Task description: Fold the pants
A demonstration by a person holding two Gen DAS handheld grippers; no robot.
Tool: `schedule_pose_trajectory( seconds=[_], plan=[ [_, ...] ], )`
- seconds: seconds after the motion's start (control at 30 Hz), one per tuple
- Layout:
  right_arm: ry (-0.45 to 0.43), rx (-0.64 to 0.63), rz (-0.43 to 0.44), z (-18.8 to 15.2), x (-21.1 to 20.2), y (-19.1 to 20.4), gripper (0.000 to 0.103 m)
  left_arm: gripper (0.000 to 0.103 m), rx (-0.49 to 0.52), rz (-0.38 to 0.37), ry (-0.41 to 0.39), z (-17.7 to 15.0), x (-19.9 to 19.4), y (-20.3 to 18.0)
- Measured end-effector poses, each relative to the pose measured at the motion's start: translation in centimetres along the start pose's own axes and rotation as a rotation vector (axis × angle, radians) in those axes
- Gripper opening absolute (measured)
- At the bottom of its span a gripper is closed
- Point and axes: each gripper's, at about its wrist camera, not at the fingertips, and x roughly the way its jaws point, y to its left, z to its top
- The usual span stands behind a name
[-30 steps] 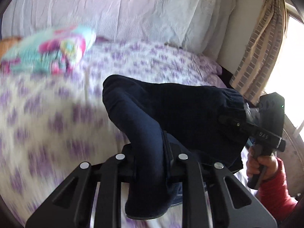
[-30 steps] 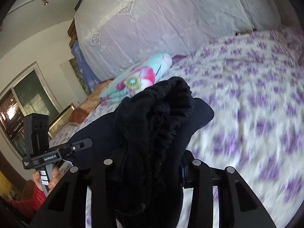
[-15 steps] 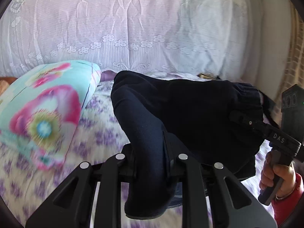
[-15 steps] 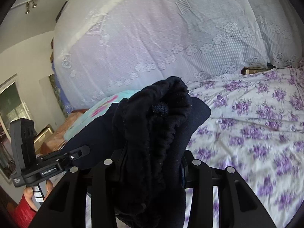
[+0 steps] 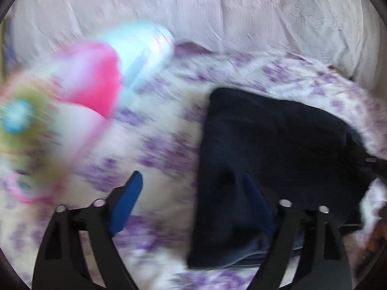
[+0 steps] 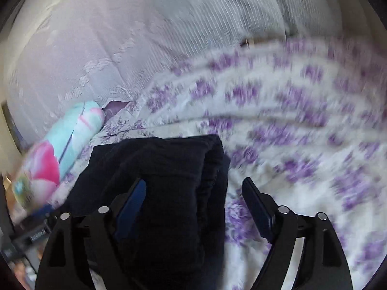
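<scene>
My left gripper [image 5: 193, 188] and right gripper [image 6: 193, 188] both gaped wide over the folded navy pants [image 5: 273, 149]; only the right view showed the waistband edge beside the floral pillow [image 6: 72, 135].

I see dark navy pants [image 5: 271, 149] on a white bedsheet [image 6: 290, 111] printed with purple flowers. Beside the pants, a turquoise pillow [image 6: 72, 133] shows pink blooms. My gripper pads [image 5: 125, 200] are blue.

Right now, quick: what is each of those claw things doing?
Left hand-held gripper: open, holding nothing, beside the folded dark pants.
Right hand-held gripper: open, holding nothing, over the pants.
</scene>
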Motion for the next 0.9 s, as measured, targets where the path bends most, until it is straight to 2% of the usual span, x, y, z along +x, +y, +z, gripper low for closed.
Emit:
schedule_pose_trajectory(
  seconds=[0.03, 0.07, 0.1, 0.13, 0.17, 0.2, 0.23, 0.27, 0.33, 0.37, 0.4, 0.47, 0.53, 0.6, 0.7, 0.8, 0.9],
  plan=[
    [-0.024, -0.078, -0.033, -0.2, -0.8, 1.2, 0.099, 0.085, 0.03, 0.028, -0.006, -0.2, -0.5, -0.2],
    [-0.01, -0.152, -0.073, -0.6, -1.0, 2.4, 0.1, 0.088, 0.061, 0.053, -0.006, -0.6, -0.7, -0.6],
    [0.065, -0.234, -0.117, -1.5, -0.2, 3.7, 0.1, 0.094, 0.099, 0.087, 0.003, -1.4, -0.9, -1.1],
    [0.146, -0.28, -0.143, -2.5, 0.8, 4.1, 0.099, 0.095, 0.13, 0.114, 0.013, -2.1, -1.1, -1.6],
    [0.182, -0.284, -0.157, -3.3, 1.2, 4.0, 0.099, 0.095, 0.15, 0.126, 0.018, -2.5, -1.4, -1.7],
    [0.151, -0.242, -0.169, -3.2, -0.1, 3.6, 0.099, 0.095, 0.174, 0.138, 0.01, -3.2, -2.5, -1.9],
    [0.089, -0.198, -0.203, -2.8, -2.2, 3.4, 0.099, 0.095, 0.177, 0.139, -0.007, -3.6, -3.5, -1.7],
    [-0.003, -0.151, -0.199, -2.6, -5.0, 3.3, 0.099, 0.095, 0.177, 0.134, -0.035, -4.2, -5.0, -1.6],
    [-0.104, -0.085, -0.1, -3.2, -9.2, 3.1, 0.099, 0.096, 0.188, 0.095, -0.094, -5.5, -8.4, -1.6],
    [-0.117, -0.059, -0.059, -4.0, -11.0, 3.3, 0.1, 0.098, 0.195, 0.074, -0.13, -6.3, -10.5, -1.7],
    [-0.11, -0.054, -0.061, -4.6, -11.8, 3.6, 0.1, 0.098, 0.199, 0.062, -0.156, -7.0, -12.1, -1.7],
    [-0.105, -0.078, -0.086, -6.2, -12.8, 4.4, 0.099, 0.098, 0.195, 0.018, -0.202, -7.8, -14.9, -2.0],
    [-0.143, -0.119, -0.108, -8.1, -13.9, 5.5, 0.099, 0.098, 0.203, -0.019, -0.232, -8.3, -16.9, -2.4],
    [-0.131, -0.144, -0.144, -8.8, -14.2, 6.2, 0.099, 0.098, 0.22, -0.026, -0.259, -8.8, -18.2, -2.9],
    [-0.17, -0.153, -0.154, -9.6, -15.4, 6.6, 0.099, 0.098, 0.221, -0.021, -0.278, -9.0, -19.0, -3.1],
    [-0.188, -0.151, -0.152, -9.7, -15.7, 6.5, 0.099, 0.098, 0.198, -0.049, -0.252, -8.7, -18.8, -3.0],
    [-0.172, -0.154, -0.136, -9.8, -15.2, 6.5, 0.099, 0.098, 0.16, -0.07, -0.25, -8.4, -18.3, -2.4]
  ],
)
